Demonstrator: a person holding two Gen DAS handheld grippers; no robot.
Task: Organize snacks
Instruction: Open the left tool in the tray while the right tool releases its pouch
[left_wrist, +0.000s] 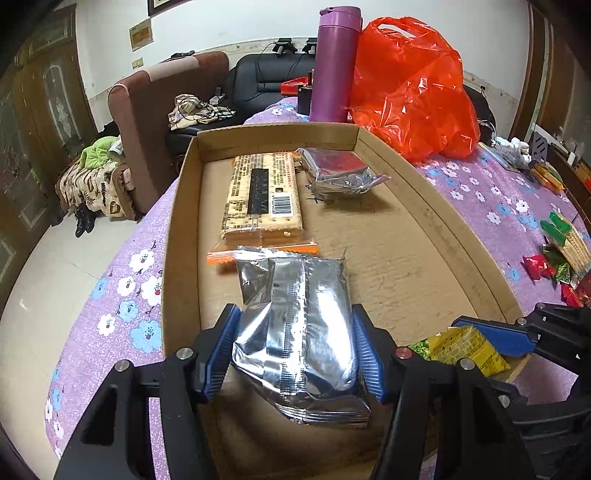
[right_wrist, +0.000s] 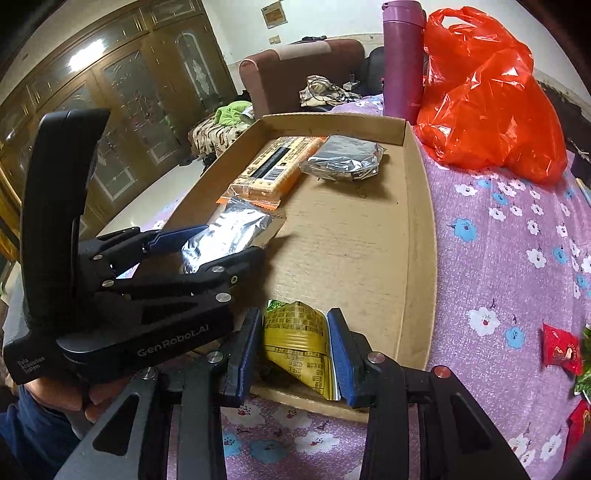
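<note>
Inside the cardboard tray (left_wrist: 436, 229), the left gripper (left_wrist: 295, 354) clamps a silver packet (left_wrist: 299, 332) (foil side up); the right gripper (right_wrist: 291, 354) pinches a yellow packet (right_wrist: 299, 343) over the tray's near edge

Between my left gripper's (left_wrist: 297, 354) pads sat a crinkled silver foil packet (left_wrist: 299, 332), seam up; my right gripper (right_wrist: 291, 354) pinched a yellow-green packet (right_wrist: 299, 343).

Black plastic grippers (right_wrist: 295, 354), blue ribbed pads (left_wrist: 365, 354), silver and red screws; "GenRobot.AI" is printed on the left gripper (right_wrist: 218, 243).
</note>
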